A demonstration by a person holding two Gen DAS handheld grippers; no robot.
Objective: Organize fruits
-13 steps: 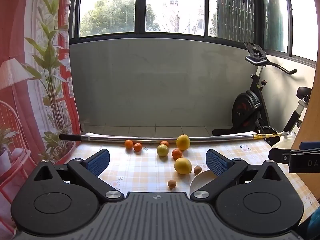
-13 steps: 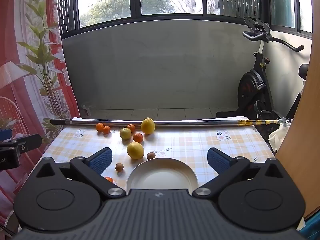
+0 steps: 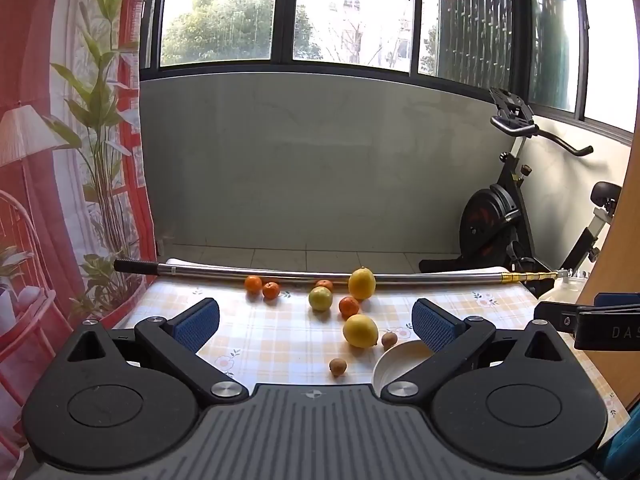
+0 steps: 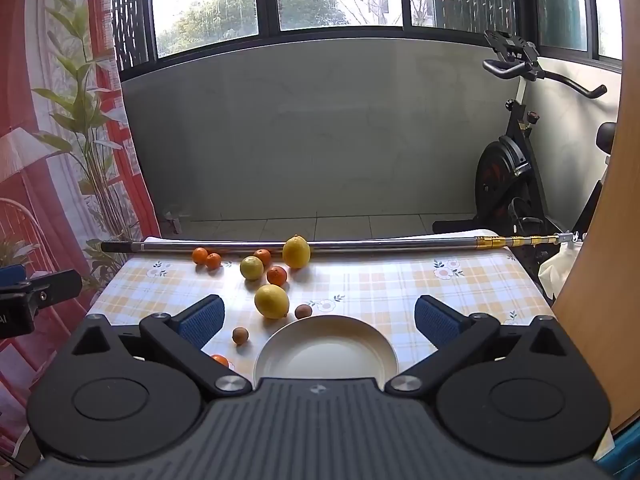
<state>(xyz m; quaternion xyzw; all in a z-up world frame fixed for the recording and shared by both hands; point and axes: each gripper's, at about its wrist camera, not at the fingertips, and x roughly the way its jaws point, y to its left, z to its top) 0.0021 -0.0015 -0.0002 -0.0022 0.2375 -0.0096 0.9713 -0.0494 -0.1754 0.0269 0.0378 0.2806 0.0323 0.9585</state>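
Fruit lies scattered on a checked tablecloth (image 4: 400,280). Two yellow lemons (image 4: 272,301) (image 4: 296,252), a green-yellow fruit (image 4: 251,267), several small oranges (image 4: 277,275) and two small brown fruits (image 4: 303,311) (image 4: 240,335) sit left of centre. A white plate (image 4: 326,354) lies nearest, right in front of my right gripper (image 4: 318,316), which is open and holds nothing. My left gripper (image 3: 316,322) is open too, back from the near lemon (image 3: 360,331); the plate's rim (image 3: 394,360) shows by its right finger.
A metal pole (image 4: 360,244) lies along the table's far edge behind the fruit. An exercise bike (image 4: 516,176) stands at the back right. A printed red curtain (image 4: 48,160) hangs left, a wooden panel (image 4: 600,240) right. One orange (image 4: 220,360) peeks out by my right gripper's left finger.
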